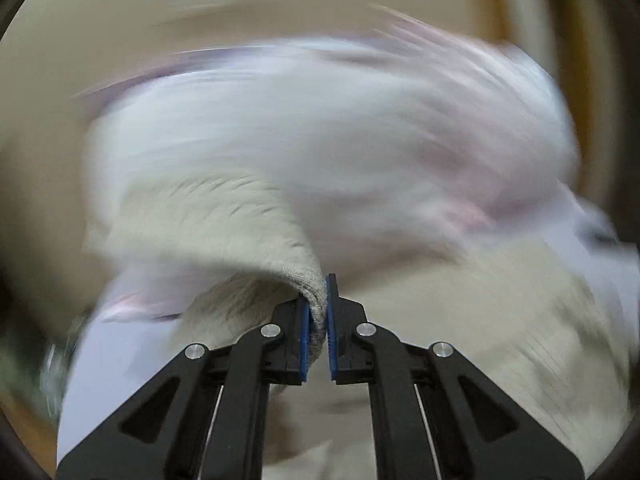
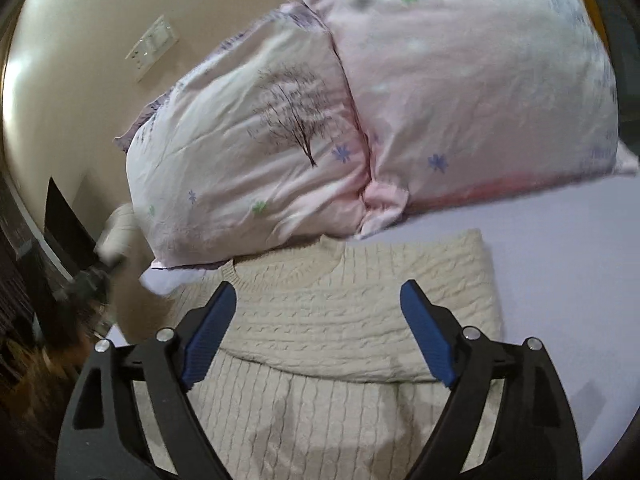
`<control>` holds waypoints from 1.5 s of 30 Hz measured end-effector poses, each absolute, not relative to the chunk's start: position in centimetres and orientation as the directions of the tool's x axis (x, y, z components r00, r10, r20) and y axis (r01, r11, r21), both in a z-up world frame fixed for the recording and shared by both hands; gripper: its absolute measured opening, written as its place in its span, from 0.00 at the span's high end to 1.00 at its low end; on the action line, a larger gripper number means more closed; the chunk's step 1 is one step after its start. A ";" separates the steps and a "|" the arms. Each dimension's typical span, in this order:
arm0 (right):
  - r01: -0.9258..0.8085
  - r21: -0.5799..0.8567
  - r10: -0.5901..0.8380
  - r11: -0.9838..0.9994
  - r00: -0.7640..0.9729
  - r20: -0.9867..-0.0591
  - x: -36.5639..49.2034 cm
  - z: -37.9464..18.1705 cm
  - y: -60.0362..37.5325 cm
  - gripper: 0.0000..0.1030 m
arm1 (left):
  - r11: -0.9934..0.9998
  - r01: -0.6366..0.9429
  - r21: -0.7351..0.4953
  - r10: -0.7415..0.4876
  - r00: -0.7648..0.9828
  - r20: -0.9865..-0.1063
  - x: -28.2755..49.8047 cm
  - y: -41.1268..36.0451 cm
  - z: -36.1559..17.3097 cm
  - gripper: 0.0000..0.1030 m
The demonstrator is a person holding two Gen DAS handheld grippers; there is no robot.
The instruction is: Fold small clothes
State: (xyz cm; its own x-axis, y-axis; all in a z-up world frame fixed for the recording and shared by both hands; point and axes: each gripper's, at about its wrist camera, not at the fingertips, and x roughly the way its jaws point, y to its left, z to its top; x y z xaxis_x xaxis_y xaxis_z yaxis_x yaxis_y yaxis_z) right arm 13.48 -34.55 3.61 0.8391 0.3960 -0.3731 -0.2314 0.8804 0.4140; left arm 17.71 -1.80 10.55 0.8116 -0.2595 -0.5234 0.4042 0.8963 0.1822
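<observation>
A cream cable-knit sweater [image 2: 340,320] lies on the pale lilac bed sheet [image 2: 560,248], its right side folded over the body. My right gripper [image 2: 318,296] is open and empty, hovering just above the sweater's middle. My left gripper [image 1: 318,300] is shut on a ribbed edge of the sweater [image 1: 224,232] and lifts it; the left wrist view is heavily blurred by motion. In the right wrist view the lifted cream fabric [image 2: 120,232] and a blurred dark gripper show at the far left.
Two pink floral pillows [image 2: 280,140] [image 2: 480,80] lie just behind the sweater, touching its collar. A beige wall with a switch plate [image 2: 152,46] is behind them. Dark furniture [image 2: 28,300] stands left of the bed edge.
</observation>
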 end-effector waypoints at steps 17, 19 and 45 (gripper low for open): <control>-0.030 0.701 0.525 0.712 0.686 -0.504 19.5 -3.1 -39.1 0.45 | 0.962 0.214 -0.172 -0.272 0.653 -0.707 9.2 9.9 4.8 0.46; -0.013 0.692 0.513 0.722 0.682 -0.522 20.1 -3.3 -38.7 0.54 | 0.950 0.188 -0.251 -0.313 0.626 -0.715 7.5 11.8 3.8 0.42; -0.111 0.770 0.680 0.628 0.561 -0.473 -2.4 -10.9 -41.5 0.70 | 0.690 0.254 -0.678 -0.703 0.460 -0.543 -3.4 13.0 -0.8 0.78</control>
